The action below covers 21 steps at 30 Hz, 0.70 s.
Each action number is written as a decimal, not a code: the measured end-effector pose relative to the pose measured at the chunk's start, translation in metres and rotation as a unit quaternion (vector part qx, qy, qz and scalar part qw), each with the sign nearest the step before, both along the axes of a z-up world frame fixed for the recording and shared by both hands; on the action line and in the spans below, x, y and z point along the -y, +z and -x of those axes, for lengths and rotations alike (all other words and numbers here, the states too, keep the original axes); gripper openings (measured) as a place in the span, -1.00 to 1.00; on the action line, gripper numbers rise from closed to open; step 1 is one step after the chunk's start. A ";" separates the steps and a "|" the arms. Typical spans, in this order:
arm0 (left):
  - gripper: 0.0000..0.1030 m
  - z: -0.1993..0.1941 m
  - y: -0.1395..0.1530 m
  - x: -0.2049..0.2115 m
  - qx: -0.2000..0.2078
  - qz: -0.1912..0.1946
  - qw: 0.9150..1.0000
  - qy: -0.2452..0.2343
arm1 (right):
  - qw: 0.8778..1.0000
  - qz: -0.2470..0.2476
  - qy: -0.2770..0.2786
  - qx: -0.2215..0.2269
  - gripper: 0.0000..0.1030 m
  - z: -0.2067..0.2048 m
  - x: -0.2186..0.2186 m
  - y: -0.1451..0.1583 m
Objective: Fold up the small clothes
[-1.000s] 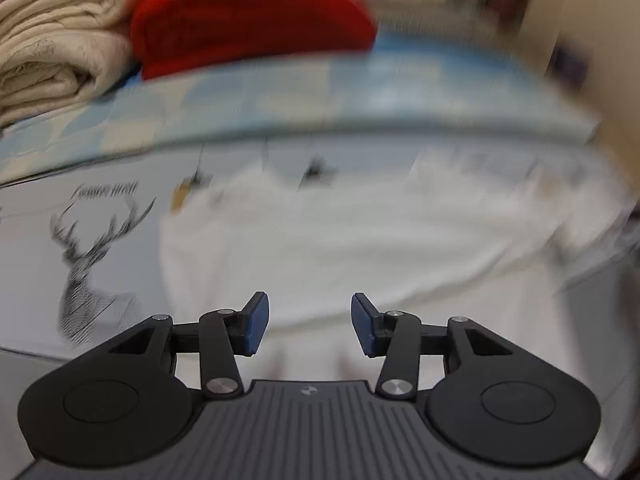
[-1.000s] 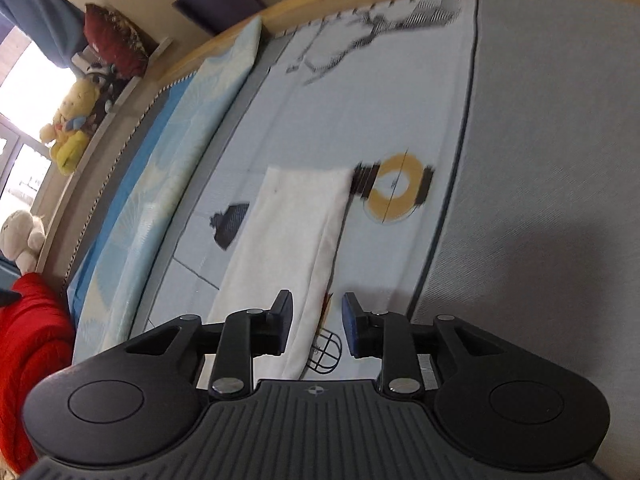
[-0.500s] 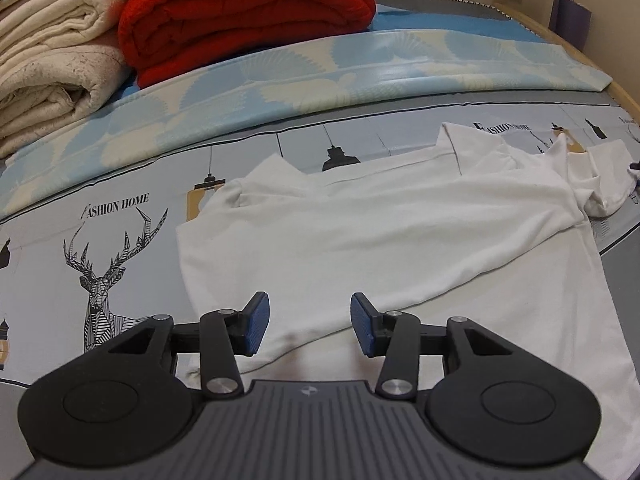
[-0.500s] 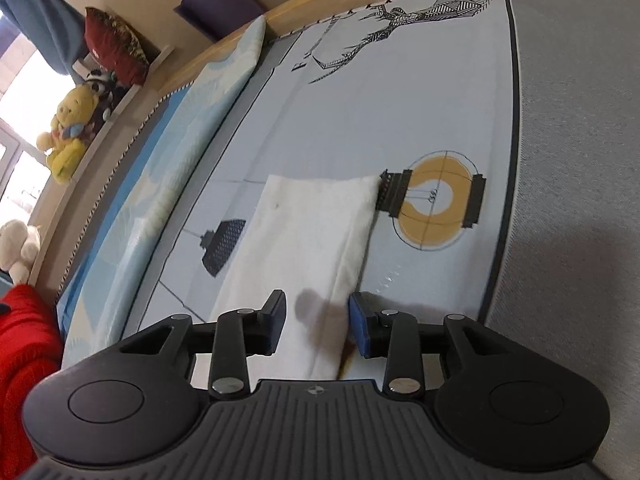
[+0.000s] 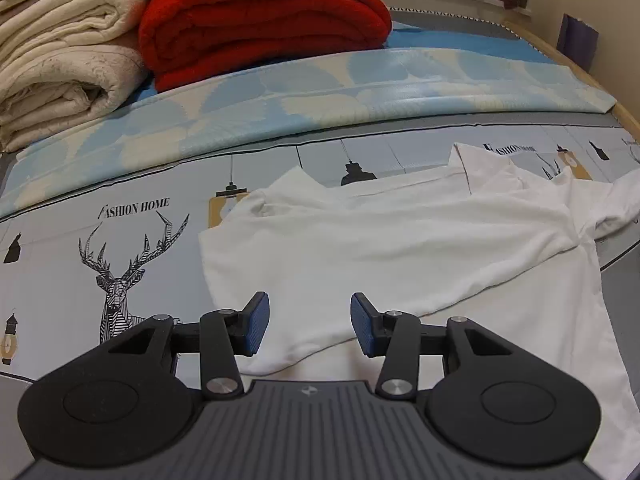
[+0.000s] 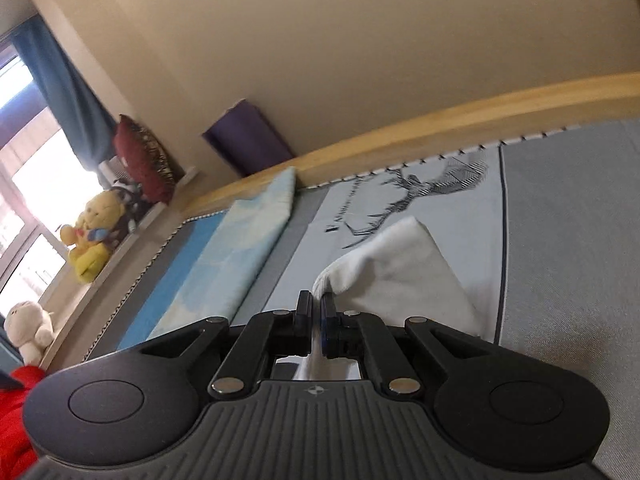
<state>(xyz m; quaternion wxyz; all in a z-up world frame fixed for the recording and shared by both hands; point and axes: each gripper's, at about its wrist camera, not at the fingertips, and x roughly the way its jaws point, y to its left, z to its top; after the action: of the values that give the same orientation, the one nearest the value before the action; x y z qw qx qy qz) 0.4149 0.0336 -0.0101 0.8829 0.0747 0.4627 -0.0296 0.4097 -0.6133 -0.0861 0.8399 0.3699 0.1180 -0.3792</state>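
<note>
A white shirt [image 5: 380, 248] lies spread and partly folded on the printed bed sheet. Its lower edge runs under my left gripper [image 5: 310, 326], which hovers open just above the cloth with nothing between its blue pads. In the right wrist view my right gripper [image 6: 316, 312] is shut on a white sleeve of the shirt [image 6: 396, 276]. The pinched cloth is lifted off the sheet and hangs in a tented fold toward the right.
A red blanket [image 5: 256, 20] and cream blankets [image 5: 60, 68] are stacked at the back left on a blue leaf-print quilt [image 5: 320, 92]. Stuffed toys [image 6: 92, 232] sit on the window ledge. A wooden bed rail [image 6: 440, 132] and a purple cushion [image 6: 248, 140] border the wall.
My right gripper closed on the sleeve, rose and tilted up, pulling the cloth off the sheet. The left wrist view went from blurred to sharp and shifted slightly over the shirt.
</note>
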 end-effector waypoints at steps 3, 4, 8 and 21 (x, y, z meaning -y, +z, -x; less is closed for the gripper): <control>-0.03 0.002 0.002 -0.006 0.001 0.000 1.000 0.006 | 1.000 0.015 0.010 -0.008 -0.93 -0.004 -0.014 0.008; -0.03 0.003 0.003 -0.008 0.002 0.001 1.000 0.008 | 0.999 0.029 0.023 -0.007 -0.93 -0.008 -0.024 0.013; -0.03 0.003 0.005 -0.023 0.001 0.005 1.000 0.030 | 0.978 0.124 0.170 0.018 -0.93 -0.035 -0.105 0.053; -0.03 -0.018 0.022 -0.079 0.006 0.060 0.990 0.129 | 0.734 0.063 0.675 -0.033 -0.68 -0.050 -0.505 -0.005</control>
<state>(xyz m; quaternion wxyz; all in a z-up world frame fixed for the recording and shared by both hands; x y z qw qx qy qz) 0.4326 0.1131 0.0116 0.8850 -0.0382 0.4605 0.0576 0.4599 -0.1086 -0.0914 0.8921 0.1264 0.3405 0.2689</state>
